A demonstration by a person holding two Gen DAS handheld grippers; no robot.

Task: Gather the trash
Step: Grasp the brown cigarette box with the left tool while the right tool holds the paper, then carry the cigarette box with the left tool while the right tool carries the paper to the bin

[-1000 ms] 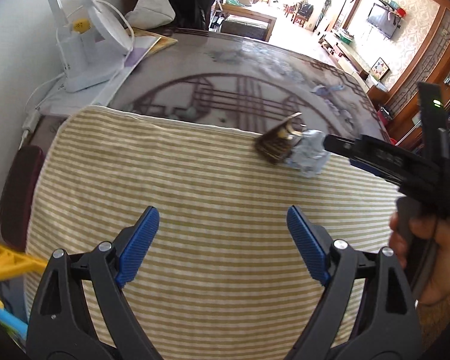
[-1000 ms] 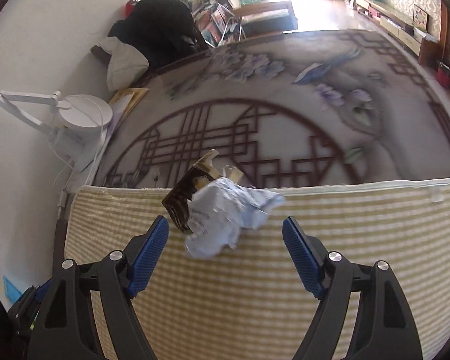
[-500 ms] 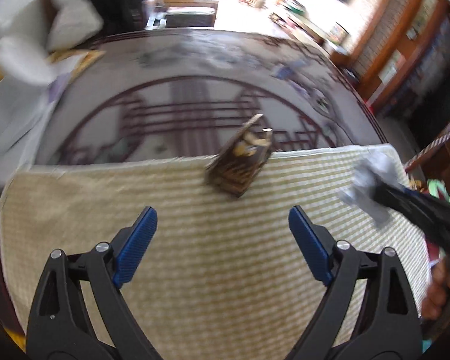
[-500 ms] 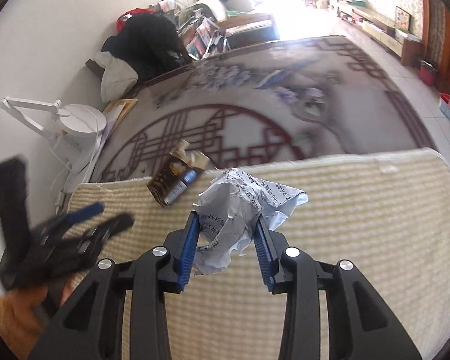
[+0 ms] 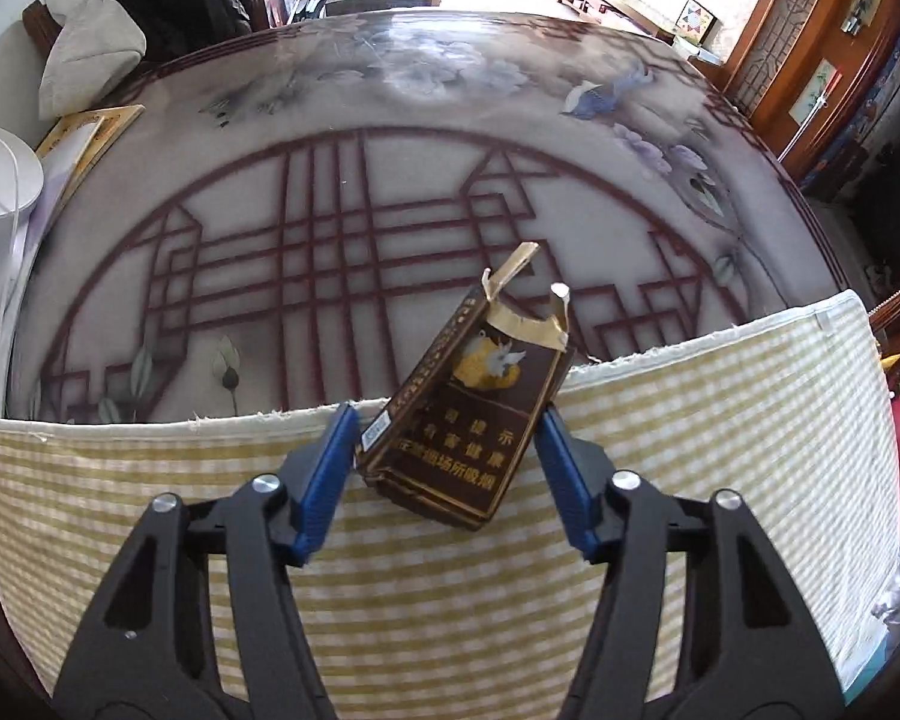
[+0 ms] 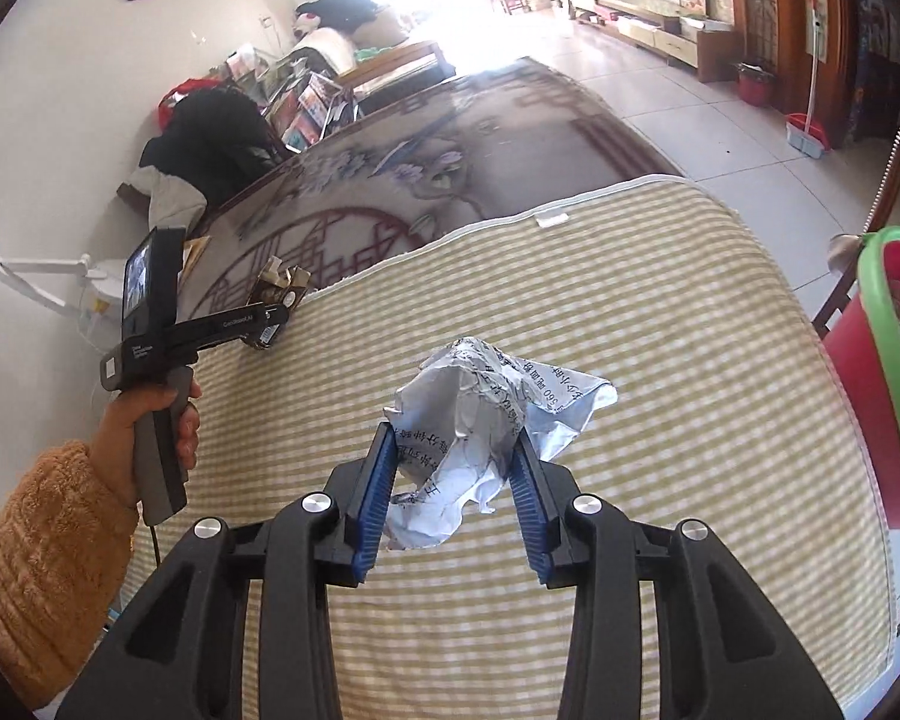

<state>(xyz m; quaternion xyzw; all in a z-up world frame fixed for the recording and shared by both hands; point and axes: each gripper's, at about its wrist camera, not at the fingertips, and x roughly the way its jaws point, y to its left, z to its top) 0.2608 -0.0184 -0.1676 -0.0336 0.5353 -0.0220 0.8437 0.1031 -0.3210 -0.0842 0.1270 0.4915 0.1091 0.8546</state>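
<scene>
Neither piece is binned yet: the right gripper [image 6: 453, 495] grasps the crumpled paper [image 6: 480, 414] above the striped mat [image 6: 660, 312] near the red bin [image 6: 858, 396], while the left gripper [image 5: 444, 462], jaws just closing, brackets the torn brown box [image 5: 468, 414] at the mat's far edge, contact unclear.

Daylight pours in from the far end of the room, burning the doorway white in both views and putting pale glare on the glossy painted tabletop [image 5: 390, 138]. Fisheye bending curves every edge; corners vignette black. Focus is sharp, shadows soft.
</scene>
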